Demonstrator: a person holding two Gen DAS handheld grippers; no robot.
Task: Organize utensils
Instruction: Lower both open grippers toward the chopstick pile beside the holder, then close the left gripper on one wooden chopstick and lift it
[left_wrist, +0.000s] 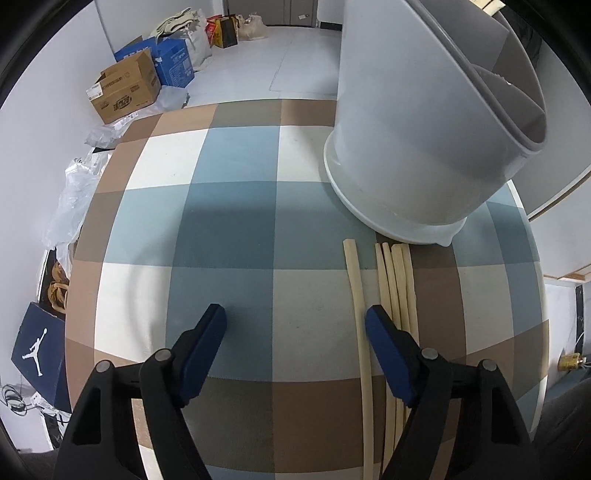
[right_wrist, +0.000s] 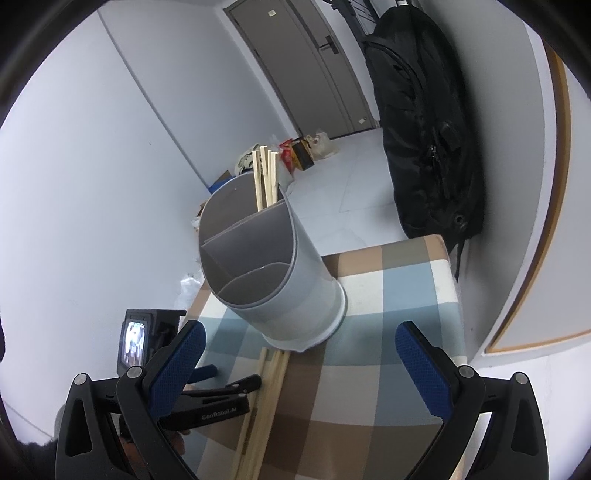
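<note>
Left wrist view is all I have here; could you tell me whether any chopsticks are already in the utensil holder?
Observer: Yes, a few chopsticks stand upright in the rear compartment of the utensil holder.
Operator: Thank you. Are the other compartments in use?
Observer: The front ones look bare as far as the right wrist view shows.
Operator: Is the right gripper carrying anything?
Observer: No, the right gripper is open and holds nothing, facing the holder above the loose chopsticks on the table.
</note>
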